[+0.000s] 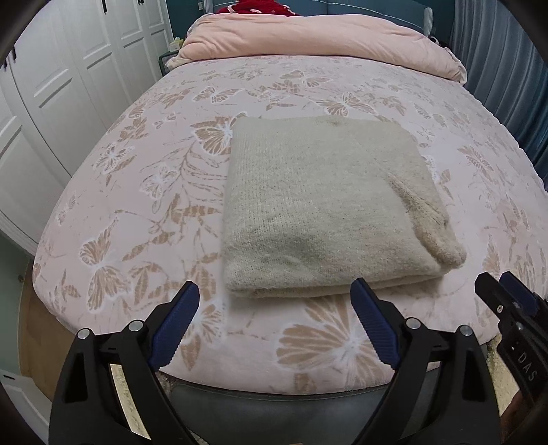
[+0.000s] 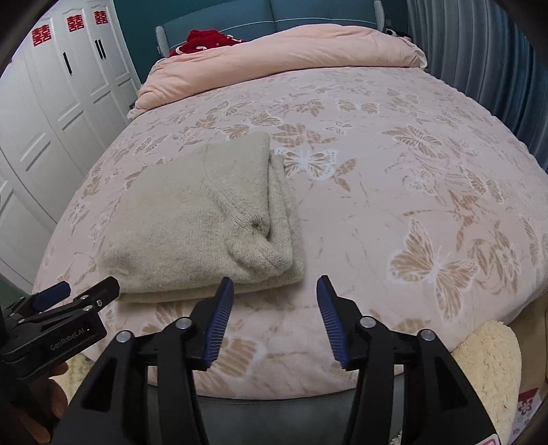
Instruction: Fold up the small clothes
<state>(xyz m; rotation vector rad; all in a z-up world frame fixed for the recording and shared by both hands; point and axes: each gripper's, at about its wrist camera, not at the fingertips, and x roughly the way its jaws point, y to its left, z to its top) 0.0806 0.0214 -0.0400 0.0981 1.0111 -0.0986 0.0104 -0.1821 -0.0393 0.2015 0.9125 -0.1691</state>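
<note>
on the bed [image 1: 144,178], a folded sweater [image 1: 322,205] lies before both seemingly empty tools.

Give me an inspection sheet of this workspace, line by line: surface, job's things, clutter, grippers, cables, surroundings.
Surface: bed with a pink butterfly-print cover, smooth.
Job's things: one beige knit sweater lying folded in a neat rectangle near the foot edge, with layered edges on its right side.
Clutter: rolled pink duvet at the head; red fabric behind it.
Grippers: left gripper open, empty, short of the sweater; right gripper open, empty, beside the sweater's right corner.
Cables: nothing seen.
Surroundings: white wardrobe with red paper cuttings on the left, teal headboard, blue curtain on the right.
</note>
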